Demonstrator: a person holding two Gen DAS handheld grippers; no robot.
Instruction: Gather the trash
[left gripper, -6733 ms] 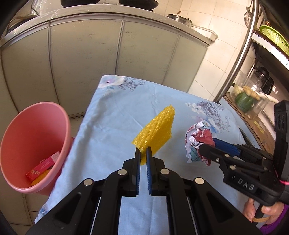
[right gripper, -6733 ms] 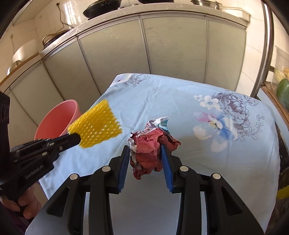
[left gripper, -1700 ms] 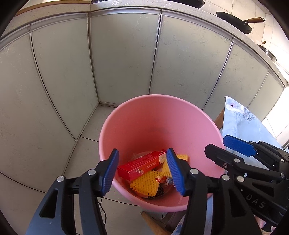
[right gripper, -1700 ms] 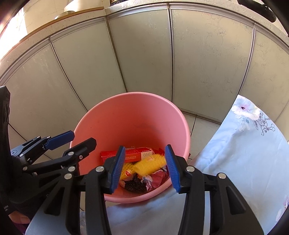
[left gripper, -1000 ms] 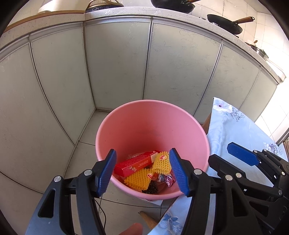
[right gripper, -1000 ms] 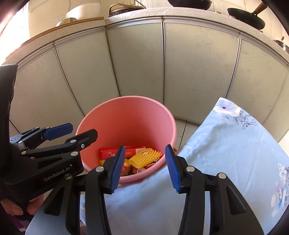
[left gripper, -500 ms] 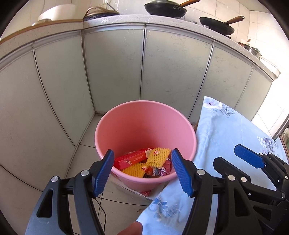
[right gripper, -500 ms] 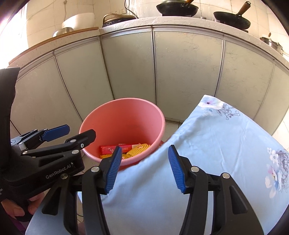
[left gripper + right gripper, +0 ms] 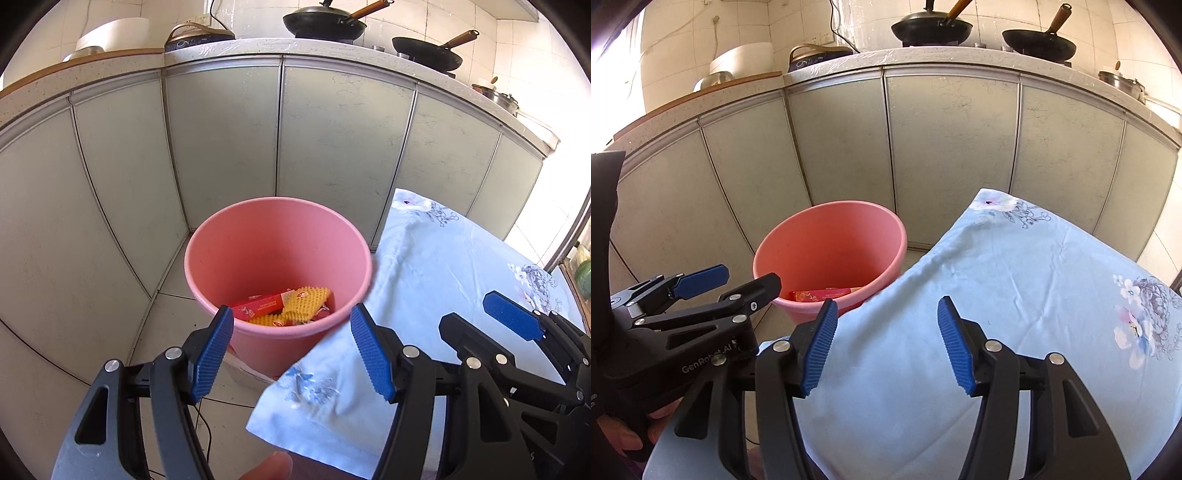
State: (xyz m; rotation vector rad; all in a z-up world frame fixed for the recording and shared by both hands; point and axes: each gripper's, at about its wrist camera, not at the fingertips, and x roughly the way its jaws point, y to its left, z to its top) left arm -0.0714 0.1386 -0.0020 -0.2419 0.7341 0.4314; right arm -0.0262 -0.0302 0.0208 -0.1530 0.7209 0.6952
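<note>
Kitchen: pale cabinet doors (image 9: 221, 155) all along the back, woks (image 9: 931, 26) up on the counter, tiled floor below.
Surface: covered in a light blue floral cloth (image 9: 1015, 295), nothing left on the part I can see.
Bucket: pink bucket (image 9: 207, 266) sits on the floor right at the surface's corner, I'd guess so stuff drops straight in.
Trash: red box (image 9: 258, 304), yellow foam netting (image 9: 308, 297) and some wrappers, all down at the bottom of the bucket.
Left tongs (image 9: 291, 356): wide apart, nothing between them, hanging over the bucket's near rim.
Right tongs (image 9: 886, 347): jaws have just been opening, nothing in them, over the cloth.
</note>
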